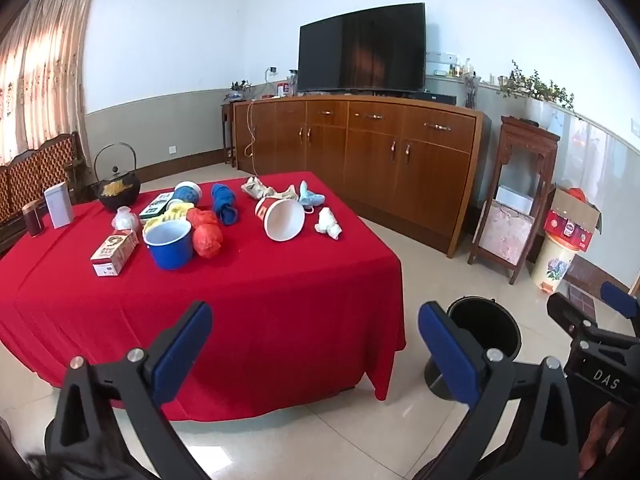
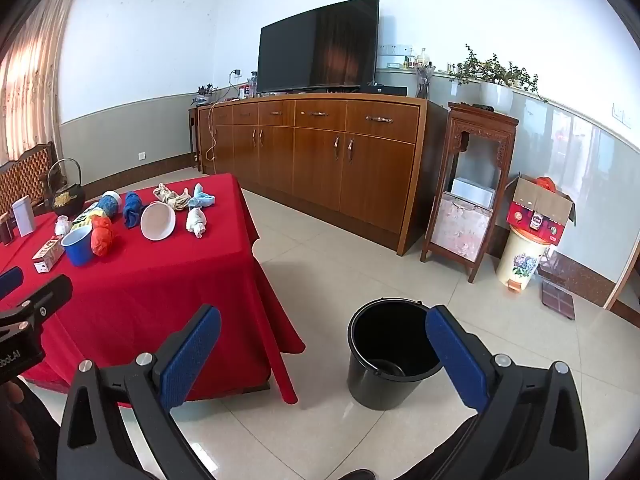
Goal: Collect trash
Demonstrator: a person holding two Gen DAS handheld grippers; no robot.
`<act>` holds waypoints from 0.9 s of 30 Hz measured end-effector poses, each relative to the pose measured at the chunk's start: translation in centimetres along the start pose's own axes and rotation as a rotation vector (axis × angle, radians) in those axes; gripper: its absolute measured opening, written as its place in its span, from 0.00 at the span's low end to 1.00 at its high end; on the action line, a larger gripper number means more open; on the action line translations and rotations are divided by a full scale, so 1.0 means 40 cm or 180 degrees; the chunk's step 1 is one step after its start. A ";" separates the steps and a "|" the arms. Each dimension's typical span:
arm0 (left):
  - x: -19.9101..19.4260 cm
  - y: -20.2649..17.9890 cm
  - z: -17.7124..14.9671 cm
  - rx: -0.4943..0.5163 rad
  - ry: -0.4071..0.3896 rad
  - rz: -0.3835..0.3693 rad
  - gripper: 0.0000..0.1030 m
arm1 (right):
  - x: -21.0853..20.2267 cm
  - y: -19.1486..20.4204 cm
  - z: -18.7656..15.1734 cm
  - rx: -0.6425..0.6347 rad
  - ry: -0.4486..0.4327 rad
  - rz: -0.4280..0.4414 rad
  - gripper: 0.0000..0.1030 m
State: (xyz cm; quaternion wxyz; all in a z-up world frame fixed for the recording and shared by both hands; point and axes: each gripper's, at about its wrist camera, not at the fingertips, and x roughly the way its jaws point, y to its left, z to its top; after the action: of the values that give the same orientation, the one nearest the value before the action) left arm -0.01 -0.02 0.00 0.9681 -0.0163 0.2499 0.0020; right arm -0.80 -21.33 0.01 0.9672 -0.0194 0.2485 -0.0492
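A red-clothed table (image 1: 240, 300) (image 2: 168, 280) carries scattered trash: a tipped red-and-white paper bowl (image 1: 282, 216) (image 2: 158, 221), crumpled white tissue (image 1: 329, 224) (image 2: 197, 221), a red plastic bag (image 1: 206, 232) (image 2: 102, 236), a blue cloth (image 1: 225, 203) (image 2: 132, 208), a light blue mask (image 1: 311, 196) (image 2: 201, 199) and a beige rag (image 1: 258, 190) (image 2: 170, 196). A black bucket (image 1: 482, 332) (image 2: 390, 356) stands on the floor to the table's right. My left gripper (image 1: 316, 344) hangs open before the table's near edge. My right gripper (image 2: 324, 352) is open too, above the floor between table and bucket.
Also on the table: a blue cup (image 1: 168, 244), a small carton (image 1: 114, 252), a black kettle (image 1: 118, 188), a white tin (image 1: 59, 204). A wooden sideboard (image 1: 360, 152) with a TV (image 1: 362, 48) lines the far wall. A wooden stand (image 2: 468, 184) and a flowered bin (image 2: 520, 260) stand at right.
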 end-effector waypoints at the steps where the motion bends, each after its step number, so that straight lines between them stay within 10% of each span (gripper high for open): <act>1: 0.000 -0.001 0.000 -0.0003 -0.0004 -0.0001 1.00 | 0.000 0.000 0.000 0.0008 -0.0002 0.0006 1.00; 27: 0.007 0.014 -0.008 -0.0077 0.0023 -0.0010 1.00 | 0.005 0.008 0.000 -0.0008 0.0000 0.0046 1.00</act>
State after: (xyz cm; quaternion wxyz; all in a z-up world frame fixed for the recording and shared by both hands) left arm 0.10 0.52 -0.43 0.9669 -0.0283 0.2534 0.0035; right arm -0.60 -21.03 -0.11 0.9675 -0.0188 0.2487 -0.0420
